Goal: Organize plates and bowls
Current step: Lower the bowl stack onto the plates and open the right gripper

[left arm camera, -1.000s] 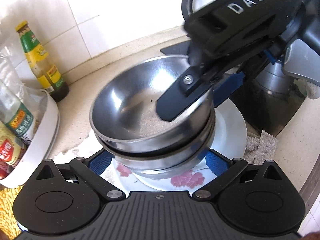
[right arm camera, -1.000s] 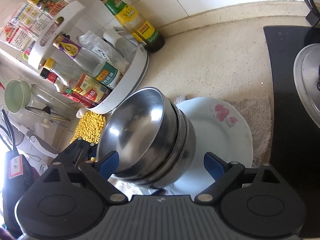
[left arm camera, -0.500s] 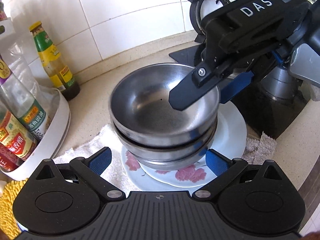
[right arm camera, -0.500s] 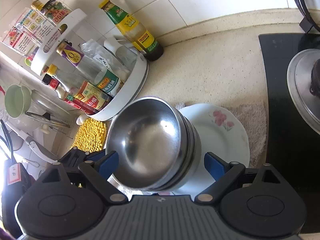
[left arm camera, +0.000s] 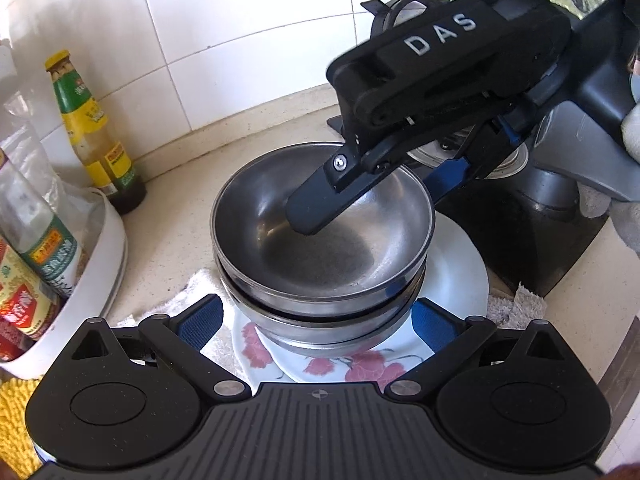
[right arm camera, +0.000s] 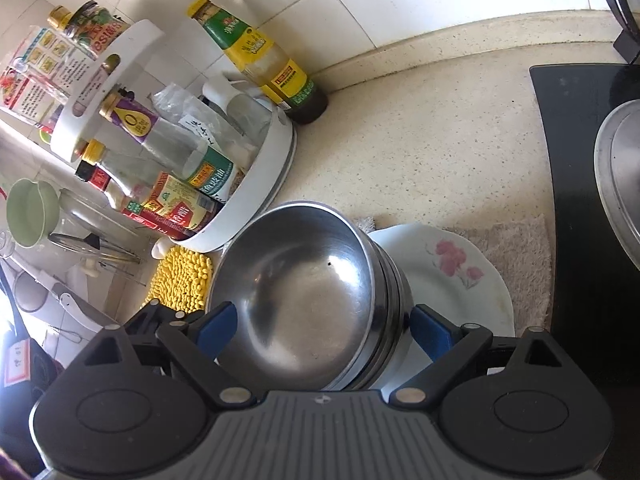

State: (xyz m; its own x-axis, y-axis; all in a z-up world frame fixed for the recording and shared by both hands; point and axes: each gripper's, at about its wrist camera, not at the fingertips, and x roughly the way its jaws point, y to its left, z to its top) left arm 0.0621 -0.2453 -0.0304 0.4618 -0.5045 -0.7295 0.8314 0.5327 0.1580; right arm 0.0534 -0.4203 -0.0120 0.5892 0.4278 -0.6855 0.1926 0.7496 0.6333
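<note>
bowl stack levelled, left gripper withdrawn

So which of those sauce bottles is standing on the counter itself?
The green-labelled, yellow-capped bottle in the corner; the other bottles sit inside the white rack.

bowls: bare silver steel
plate: white, pink flower print
desk: cream, finely speckled
sauce bottle: yellow cap, green and yellow label
scrub pad: bright yellow
left tongs: black, blue pads
wall tiles: white
</note>
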